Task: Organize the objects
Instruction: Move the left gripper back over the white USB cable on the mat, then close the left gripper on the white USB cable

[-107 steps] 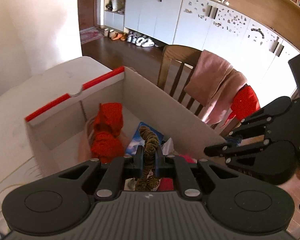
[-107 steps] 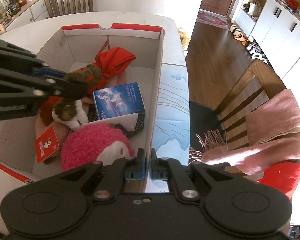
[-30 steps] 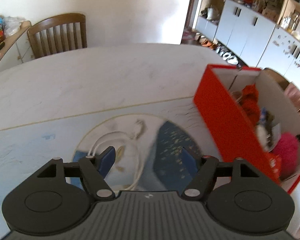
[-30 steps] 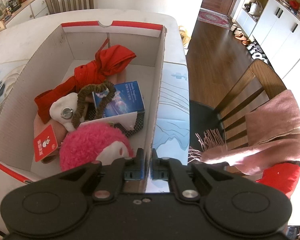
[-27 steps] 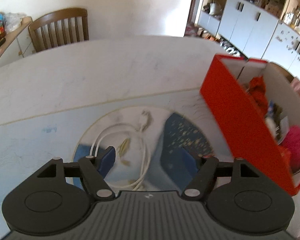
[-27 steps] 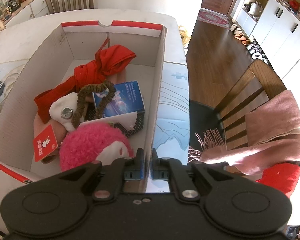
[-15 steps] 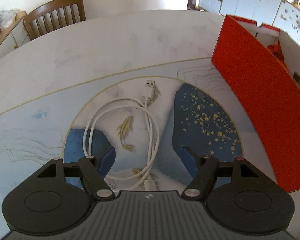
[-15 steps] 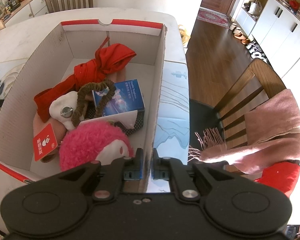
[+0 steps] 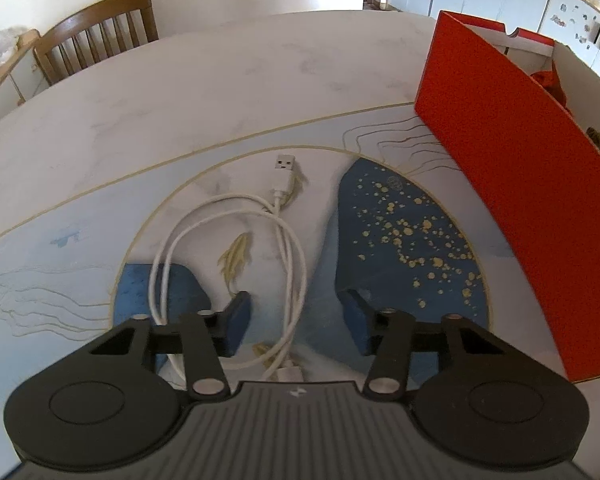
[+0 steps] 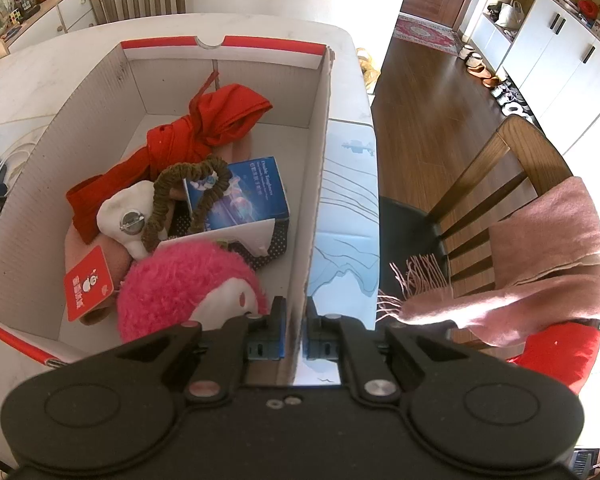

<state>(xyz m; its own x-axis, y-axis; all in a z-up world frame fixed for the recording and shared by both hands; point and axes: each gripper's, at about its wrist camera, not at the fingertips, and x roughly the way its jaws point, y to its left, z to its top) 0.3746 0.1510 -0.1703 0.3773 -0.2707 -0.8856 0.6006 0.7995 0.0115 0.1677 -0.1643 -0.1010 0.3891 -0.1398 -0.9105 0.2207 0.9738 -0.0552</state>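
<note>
A coiled white USB cable (image 9: 236, 248) lies on the painted table mat, its plug pointing away from me. My left gripper (image 9: 296, 320) is low over the near end of the coil and its jaws are closing, with cable strands between the blue pads; the pads do not press on them. The red cardboard box (image 9: 516, 184) stands to the right. In the right wrist view my right gripper (image 10: 296, 332) is shut on the box wall (image 10: 314, 208). Inside lie a red cloth (image 10: 204, 132), a brown scrunchie (image 10: 176, 200), a blue carton (image 10: 252, 196) and a pink plush toy (image 10: 188, 284).
A wooden chair (image 9: 96, 36) stands behind the table's far edge. On the right of the box, a second chair (image 10: 500, 184) draped with a pink scarf (image 10: 540, 264) stands close to the table edge. White cupboards (image 10: 560, 40) line the far wall.
My left gripper has dropped the scrunchie into the box, swung left and sunk over the cable, and its jaws have narrowed around the strands. The right gripper has kept still on the box wall.
</note>
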